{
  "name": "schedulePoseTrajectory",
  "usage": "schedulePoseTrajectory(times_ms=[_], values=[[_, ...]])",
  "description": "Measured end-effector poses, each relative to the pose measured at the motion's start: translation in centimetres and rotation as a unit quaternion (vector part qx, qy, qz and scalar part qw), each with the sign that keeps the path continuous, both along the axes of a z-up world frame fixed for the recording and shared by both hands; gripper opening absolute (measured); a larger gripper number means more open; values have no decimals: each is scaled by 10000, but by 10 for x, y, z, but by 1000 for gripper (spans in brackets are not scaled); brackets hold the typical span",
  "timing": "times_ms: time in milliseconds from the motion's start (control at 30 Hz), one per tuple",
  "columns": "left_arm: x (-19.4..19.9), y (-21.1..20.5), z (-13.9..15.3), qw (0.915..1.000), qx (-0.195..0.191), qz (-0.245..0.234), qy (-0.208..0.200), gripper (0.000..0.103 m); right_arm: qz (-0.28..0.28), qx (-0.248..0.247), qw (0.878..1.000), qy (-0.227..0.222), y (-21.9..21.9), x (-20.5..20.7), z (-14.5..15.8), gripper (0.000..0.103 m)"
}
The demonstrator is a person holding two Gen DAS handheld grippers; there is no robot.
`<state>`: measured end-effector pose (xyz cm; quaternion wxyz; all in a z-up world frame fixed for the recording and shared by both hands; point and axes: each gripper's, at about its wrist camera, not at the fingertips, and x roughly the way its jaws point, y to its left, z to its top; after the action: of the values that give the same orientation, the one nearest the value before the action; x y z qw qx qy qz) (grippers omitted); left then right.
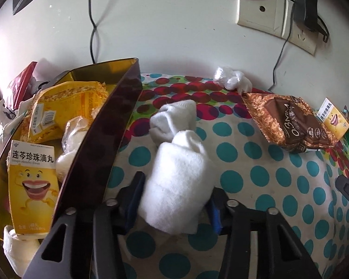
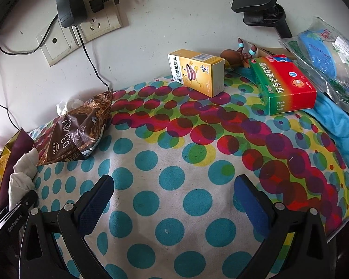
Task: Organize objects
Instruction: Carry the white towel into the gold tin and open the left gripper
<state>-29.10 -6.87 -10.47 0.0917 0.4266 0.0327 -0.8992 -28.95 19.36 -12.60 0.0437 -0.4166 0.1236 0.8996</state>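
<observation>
A rolled white cloth point(image 1: 176, 162) lies on the dotted bedcover point(image 1: 256, 176) beside a gold tin point(image 1: 118, 116). My left gripper point(image 1: 178, 186) is shut on the cloth's near end, a blue pad pressing each side. The same cloth point(image 2: 21, 172) shows at the left edge of the right wrist view. In the tin lie a yellow medicine box point(image 1: 32, 181), a yellow packet point(image 1: 65, 102) and a wrapped white item point(image 1: 72, 139). My right gripper point(image 2: 174, 181) hangs open over the bedcover point(image 2: 174, 153) with nothing between its fingers.
A brown snack packet point(image 2: 76, 130) lies by the wall, crumpled plastic point(image 1: 232, 79) behind it. Farther right sit a second yellow medicine box point(image 2: 197, 72), a red-green box point(image 2: 283, 86), a small brown figure point(image 2: 235, 57), a plastic bag point(image 2: 325, 53) and blue fabric point(image 2: 337, 121). Cables run from wall sockets point(image 2: 81, 30).
</observation>
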Motion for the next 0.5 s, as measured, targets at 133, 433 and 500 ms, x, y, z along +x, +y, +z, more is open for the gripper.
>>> schedulePoseTrajectory(times_ms=[133,433,500], values=[[3,-1,2,10000,-9,39,51,35,0,4,10000,-1,0,1,0,103],[31,15,26,9945,-159,-335,977,30,8,32,10000,-17,0,1,-1,103],[38,17,32,9920,-104,-433,1180,30,9,24,10000,-13,0,1,-2,103]])
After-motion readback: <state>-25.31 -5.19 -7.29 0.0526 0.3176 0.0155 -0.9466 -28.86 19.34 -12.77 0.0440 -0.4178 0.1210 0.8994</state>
